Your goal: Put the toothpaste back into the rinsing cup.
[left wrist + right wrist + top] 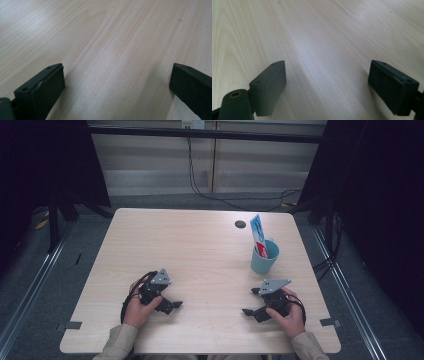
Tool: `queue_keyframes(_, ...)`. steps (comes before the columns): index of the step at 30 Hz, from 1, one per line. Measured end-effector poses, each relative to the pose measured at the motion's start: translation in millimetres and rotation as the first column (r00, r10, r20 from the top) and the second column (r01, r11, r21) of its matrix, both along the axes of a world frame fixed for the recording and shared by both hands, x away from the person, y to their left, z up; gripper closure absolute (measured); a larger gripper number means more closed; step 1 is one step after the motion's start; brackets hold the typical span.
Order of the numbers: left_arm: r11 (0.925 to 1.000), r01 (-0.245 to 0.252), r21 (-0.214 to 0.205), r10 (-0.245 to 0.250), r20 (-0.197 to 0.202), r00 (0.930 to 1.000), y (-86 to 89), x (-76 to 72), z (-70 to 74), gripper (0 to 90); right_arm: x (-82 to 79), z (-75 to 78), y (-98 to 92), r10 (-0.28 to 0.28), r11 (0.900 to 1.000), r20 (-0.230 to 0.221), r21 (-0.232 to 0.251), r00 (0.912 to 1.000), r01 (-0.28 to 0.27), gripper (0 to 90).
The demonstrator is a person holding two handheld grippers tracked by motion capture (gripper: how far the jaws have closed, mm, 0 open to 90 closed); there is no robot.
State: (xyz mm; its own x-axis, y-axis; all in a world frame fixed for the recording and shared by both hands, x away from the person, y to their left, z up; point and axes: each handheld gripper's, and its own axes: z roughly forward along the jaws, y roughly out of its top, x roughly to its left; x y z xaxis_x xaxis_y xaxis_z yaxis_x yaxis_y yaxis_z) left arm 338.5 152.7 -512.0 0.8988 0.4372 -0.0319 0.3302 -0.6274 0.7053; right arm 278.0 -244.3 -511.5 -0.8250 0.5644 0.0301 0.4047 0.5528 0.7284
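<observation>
- While I am looking down from the high view, the tabletop (200, 250) is showing a wide bare stretch of pale wood across its middle and far left, with dark floor running round every edge.
- I am seeing both hands resting near the near edge, well apart from each other, with open wood lying between them.
- I am holding the left hand-held gripper (170, 301) low over the near-left part of the tabletop; its jaws are standing wide apart with nothing between them, and in the left gripper view (117, 77) bare wood grain is filling the gap.
- I am holding the right hand-held gripper (252, 302) over the near-right part, its jaws likewise spread wide and empty; the right gripper view (327, 75) is showing plain wood between them.
- I am seeing a light blue cup (264, 257) standing upright on the right side of the tabletop, beyond the right hand-held gripper and near it but not touching.
- I am seeing a toothpaste tube (258, 235) standing in the cup, leaning toward the far left and rising above the rim.
- I am noting a small dark round hole (240, 224) sitting near the far edge, just beyond the tube.
- I am seeing black cables (210, 190) trailing across the floor beyond the far edge.
</observation>
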Motion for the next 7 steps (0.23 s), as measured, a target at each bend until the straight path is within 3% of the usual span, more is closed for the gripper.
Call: queue_keyframes(7, 1.0, 0.0, -0.001, 0.0, 0.0, 1.0, 0.0, 0.0, 0.0, 0.0, -0.3, -0.1, -0.1, -0.002, 1.0, 0.0, -0.001, 1.0, 0.002, 14.0)
